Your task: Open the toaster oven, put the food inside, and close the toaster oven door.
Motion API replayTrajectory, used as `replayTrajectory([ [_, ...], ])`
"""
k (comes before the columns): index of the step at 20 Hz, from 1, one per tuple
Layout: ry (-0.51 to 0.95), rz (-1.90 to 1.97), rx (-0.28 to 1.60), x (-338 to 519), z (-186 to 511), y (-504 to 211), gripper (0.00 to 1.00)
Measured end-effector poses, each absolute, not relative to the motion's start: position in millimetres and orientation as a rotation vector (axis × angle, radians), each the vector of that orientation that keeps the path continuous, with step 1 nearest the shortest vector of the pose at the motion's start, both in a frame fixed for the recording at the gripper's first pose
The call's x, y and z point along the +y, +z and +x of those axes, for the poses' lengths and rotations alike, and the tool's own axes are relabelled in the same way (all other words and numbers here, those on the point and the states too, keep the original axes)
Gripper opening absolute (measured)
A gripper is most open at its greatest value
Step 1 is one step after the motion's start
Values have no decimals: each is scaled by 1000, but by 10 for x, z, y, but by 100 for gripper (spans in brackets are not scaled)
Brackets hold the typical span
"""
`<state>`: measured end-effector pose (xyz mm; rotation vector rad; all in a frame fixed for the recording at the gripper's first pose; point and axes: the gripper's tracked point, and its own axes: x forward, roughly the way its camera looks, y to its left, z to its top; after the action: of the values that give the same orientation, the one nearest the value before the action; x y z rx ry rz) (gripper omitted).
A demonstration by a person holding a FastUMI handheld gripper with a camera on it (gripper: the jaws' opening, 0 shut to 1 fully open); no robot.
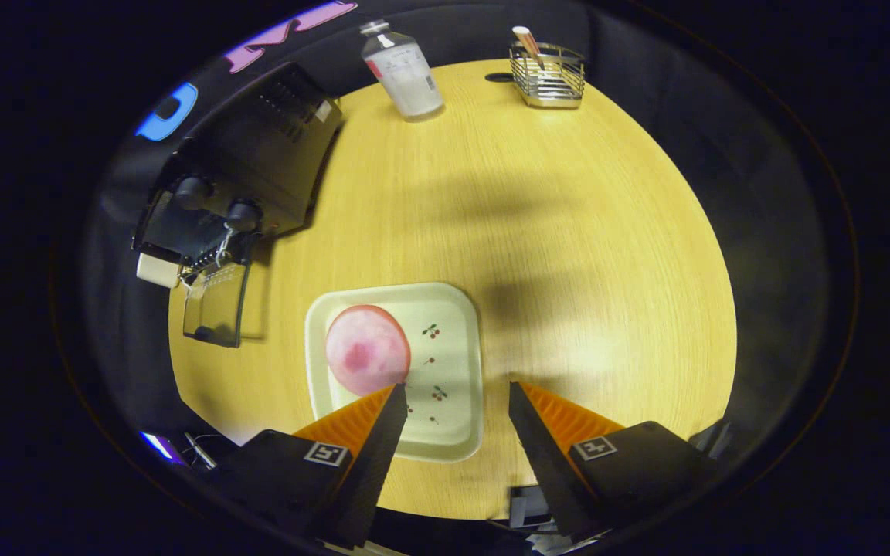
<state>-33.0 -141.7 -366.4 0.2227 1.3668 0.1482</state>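
A black toaster oven (259,154) stands at the table's far left, its glass door (217,305) folded down open toward the table. A round pink piece of food (367,349) lies on a square cream plate (453,371) with small cherry prints, just ahead of my fingers. My gripper (456,395) hovers above the plate's near side, open, nothing between its fingers. The left fingertip (395,398) sits just over the near edge of the food; the right fingertip (518,394) is past the plate's right rim, over bare wood.
The round wooden table (584,255) carries a clear bottle (402,69) with a white label at the far side and a wire basket (549,76) holding a stick beside it. Black cloth surrounds the table. Bare wood stretches right of the plate.
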Motion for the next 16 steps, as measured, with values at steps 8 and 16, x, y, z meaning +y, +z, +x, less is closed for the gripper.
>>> replayTrajectory([
  [8,145,73,1460,-1468,-315,-3902,37],
  [16,280,138,1406,-1429,-272,-3878,8],
])
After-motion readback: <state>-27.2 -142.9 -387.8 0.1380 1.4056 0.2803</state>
